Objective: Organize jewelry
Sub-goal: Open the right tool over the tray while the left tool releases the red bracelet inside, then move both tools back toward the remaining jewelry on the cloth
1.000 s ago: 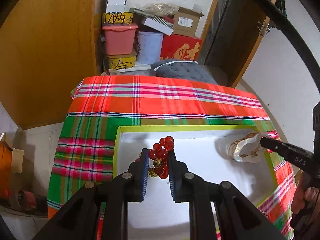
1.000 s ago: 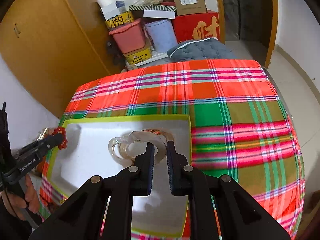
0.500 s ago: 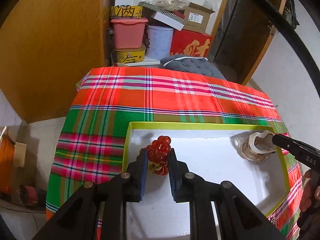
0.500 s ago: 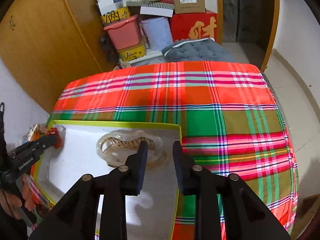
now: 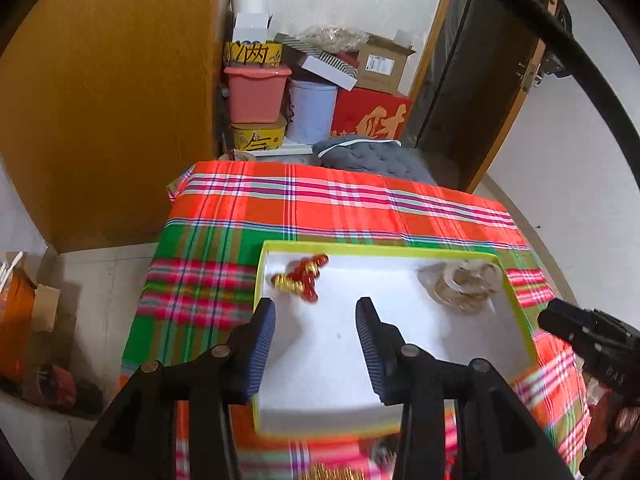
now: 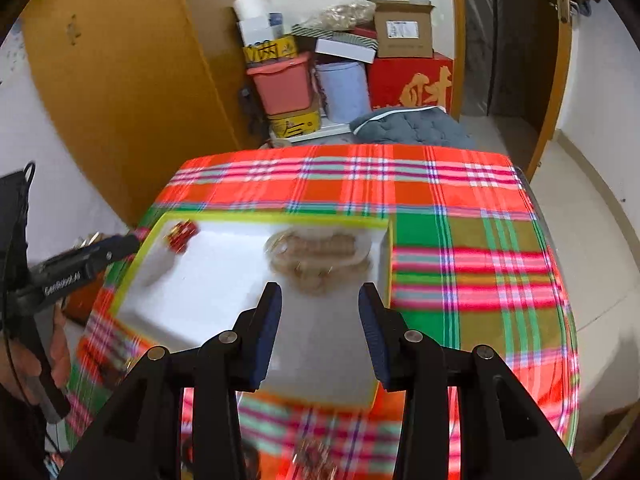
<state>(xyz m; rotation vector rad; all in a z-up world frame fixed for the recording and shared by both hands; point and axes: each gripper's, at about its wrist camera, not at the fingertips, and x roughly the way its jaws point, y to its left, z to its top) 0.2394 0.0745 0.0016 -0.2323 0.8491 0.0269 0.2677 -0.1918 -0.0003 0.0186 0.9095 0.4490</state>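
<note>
Here the red bead bracelet [image 5: 301, 278] lies in the far left corner of my white tray [image 5: 384, 250], and the clear bag of gold chains [image 5: 466, 286] sits in the far right corner, well apart from it. My left gripper [image 5: 316, 322] has its fingers spread wide with nothing between them. My right gripper [image 6: 320, 306] is the same, fingers wide and empty. The tray rests on the plaid cloth [image 6: 472, 248] covering the tabletop.

On the table [image 5: 340, 216] sits a tray [image 5: 384, 250]. Ahead-left of the left jaws lies a bead bracelet [image 5: 302, 276] in the tray; just ahead of the right jaws, a bagged bangle [image 6: 316, 258].
</note>
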